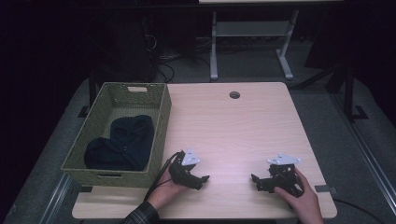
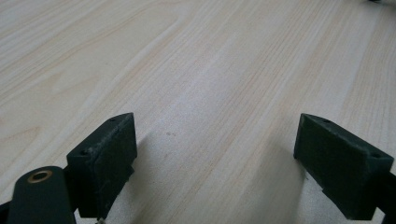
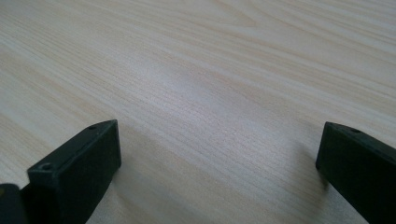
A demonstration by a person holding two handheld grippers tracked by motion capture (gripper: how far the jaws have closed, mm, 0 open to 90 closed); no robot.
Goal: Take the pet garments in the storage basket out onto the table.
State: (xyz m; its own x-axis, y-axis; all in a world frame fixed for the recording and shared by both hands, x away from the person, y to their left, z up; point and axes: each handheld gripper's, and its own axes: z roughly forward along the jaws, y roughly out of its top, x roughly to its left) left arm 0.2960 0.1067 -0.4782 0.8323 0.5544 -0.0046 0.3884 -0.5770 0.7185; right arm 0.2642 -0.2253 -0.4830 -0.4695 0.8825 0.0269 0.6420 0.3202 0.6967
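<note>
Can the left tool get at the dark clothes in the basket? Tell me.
Probably yes. The left tool is open beside the basket, whose top is open over the dark clothes; it must lift over the wall.

The high view is pretty dim overall. Only the table (image 1: 243,130) is properly lit, seemingly from above, while the room behind is swallowed in near black. The dark cloth (image 1: 122,144) in the basket (image 1: 161,133) is rendered as a shape with barely any detail, and the whole picture looks soft and a bit grainy. No harsh glare is seen on the wood.

The two gripper views are much brighter and evenly lit. Wood grain is shown sharply in the middle distance, while the nearest parts of the jaws are blurred. Soft shadows are cast beside each jaw, and a faint pale sheen is seen on the wood in the right gripper view.
</note>
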